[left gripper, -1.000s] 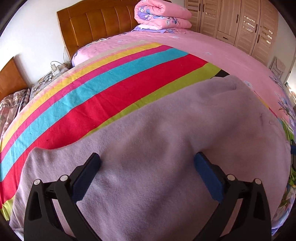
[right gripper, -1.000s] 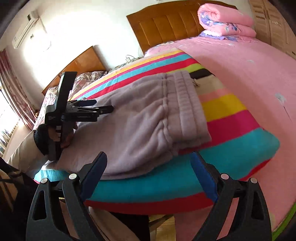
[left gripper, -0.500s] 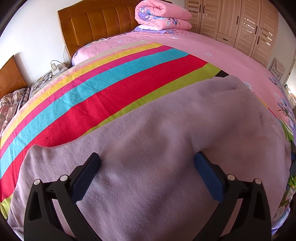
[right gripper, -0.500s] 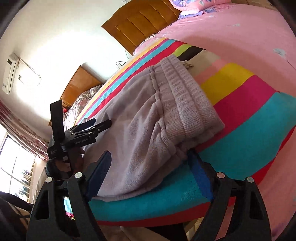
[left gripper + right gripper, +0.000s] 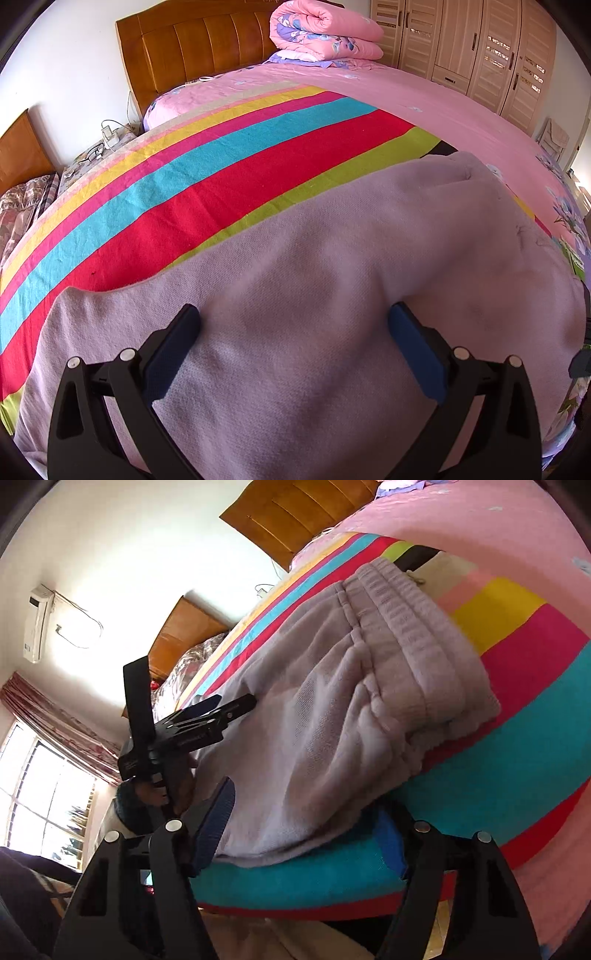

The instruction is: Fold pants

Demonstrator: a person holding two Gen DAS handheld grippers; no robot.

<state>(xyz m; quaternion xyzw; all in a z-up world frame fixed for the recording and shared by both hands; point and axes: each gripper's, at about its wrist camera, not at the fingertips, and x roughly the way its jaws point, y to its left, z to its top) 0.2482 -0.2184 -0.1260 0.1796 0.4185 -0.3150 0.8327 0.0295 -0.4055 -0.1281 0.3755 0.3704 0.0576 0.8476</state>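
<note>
Pale lilac knit pants (image 5: 332,295) lie flat across a striped blanket on the bed. In the right wrist view their ribbed waistband (image 5: 417,627) is at the right end, near the bed's front edge. My left gripper (image 5: 293,332) is open and hovers just over the pants' middle; it also shows in the right wrist view (image 5: 218,710) at the pants' left part. My right gripper (image 5: 306,823) is open, tilted, with its jaws either side of the pants' near corner at the bed edge, holding nothing.
The striped blanket (image 5: 221,177) covers a pink bed sheet (image 5: 424,99). A rolled pink quilt (image 5: 321,29) sits by the wooden headboard (image 5: 199,48). Wardrobes (image 5: 480,44) stand at the far right. A window and curtain (image 5: 44,775) are at the left.
My right gripper has rolled and moved in close to the pants' near corner at the bed edge. My left gripper has barely moved and stays open.
</note>
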